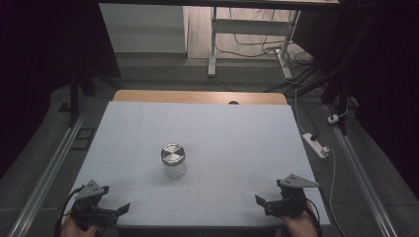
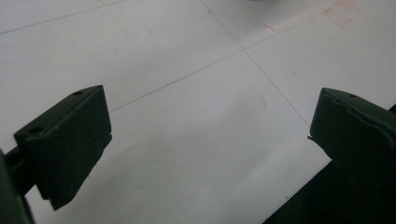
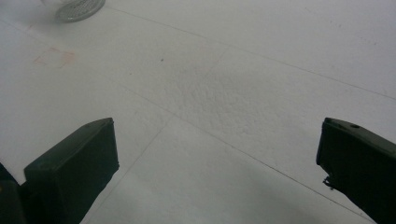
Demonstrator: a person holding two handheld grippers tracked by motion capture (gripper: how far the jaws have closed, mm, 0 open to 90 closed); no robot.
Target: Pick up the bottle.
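I hold my left gripper [image 1: 123, 207] and right gripper [image 1: 259, 200], both spread empty, at the table's [image 1: 237, 143] near corners, the lidded glass jar [image 1: 173, 161] untouched mid-table, probably needing a two-handed reach.

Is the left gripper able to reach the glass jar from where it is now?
Probably yes. The left gripper is open at the near edge of the table, and bare white surface lies between it and the jar, which stands alone with its metal lid on.

two black claws [image 1: 123, 209] [image 1: 261, 201], grey three-cornered top plates, trailing black cables
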